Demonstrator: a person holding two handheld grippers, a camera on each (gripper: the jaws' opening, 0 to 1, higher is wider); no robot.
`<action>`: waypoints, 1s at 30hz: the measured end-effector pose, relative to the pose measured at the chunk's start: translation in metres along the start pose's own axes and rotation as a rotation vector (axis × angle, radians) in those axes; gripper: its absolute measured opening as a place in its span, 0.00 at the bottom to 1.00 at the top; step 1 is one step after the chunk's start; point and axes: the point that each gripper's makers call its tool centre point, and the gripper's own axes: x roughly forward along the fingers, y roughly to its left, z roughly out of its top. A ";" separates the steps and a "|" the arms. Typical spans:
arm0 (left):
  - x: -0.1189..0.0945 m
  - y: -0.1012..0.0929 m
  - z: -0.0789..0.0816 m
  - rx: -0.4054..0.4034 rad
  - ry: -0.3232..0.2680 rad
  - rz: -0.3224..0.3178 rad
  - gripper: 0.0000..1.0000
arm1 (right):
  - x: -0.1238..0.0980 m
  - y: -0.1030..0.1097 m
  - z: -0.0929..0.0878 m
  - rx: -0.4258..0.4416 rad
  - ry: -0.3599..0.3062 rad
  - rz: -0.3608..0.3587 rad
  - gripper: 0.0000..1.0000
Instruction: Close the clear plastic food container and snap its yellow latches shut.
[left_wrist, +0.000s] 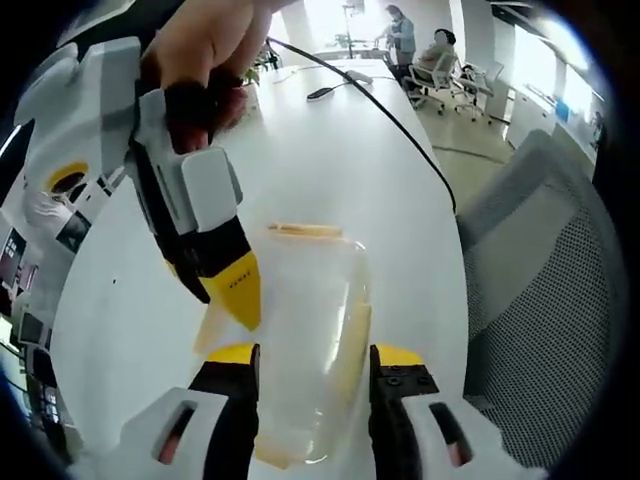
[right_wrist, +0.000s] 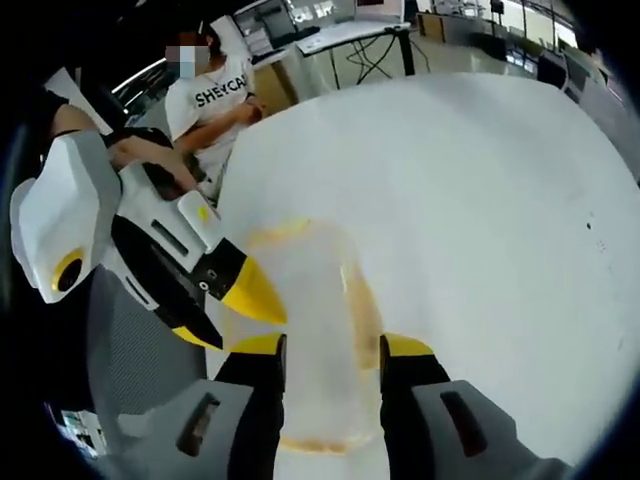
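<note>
The clear plastic container (left_wrist: 305, 300) lies on the white table (left_wrist: 330, 170). Pale yellow latches show on its far end (left_wrist: 305, 230) and along its side (left_wrist: 352, 345). My left gripper (left_wrist: 315, 355) straddles it, a yellow-tipped jaw pressed against each side. My right gripper (left_wrist: 240, 295) comes in from the upper left in a person's hand, its yellow tip on the container's left edge. In the right gripper view the container (right_wrist: 320, 300) sits between my right gripper's (right_wrist: 332, 346) jaws, which touch both sides. There my left gripper (right_wrist: 255, 292) reaches its edge from the left.
A grey mesh office chair (left_wrist: 560, 300) stands close beside the table. A black cable (left_wrist: 380, 100) runs across the tabletop. People sit at desks far off (left_wrist: 435, 50). A person in a white shirt (right_wrist: 215, 95) is at the table's edge.
</note>
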 end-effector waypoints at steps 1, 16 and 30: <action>0.000 0.000 0.000 0.007 -0.001 0.002 0.38 | 0.001 0.001 0.001 -0.005 0.001 0.002 0.35; 0.002 0.001 -0.002 0.022 -0.032 0.028 0.36 | 0.007 0.000 0.000 -0.067 0.063 0.015 0.29; 0.003 0.001 -0.003 0.044 -0.013 0.053 0.35 | 0.008 -0.001 -0.003 -0.061 0.093 0.034 0.26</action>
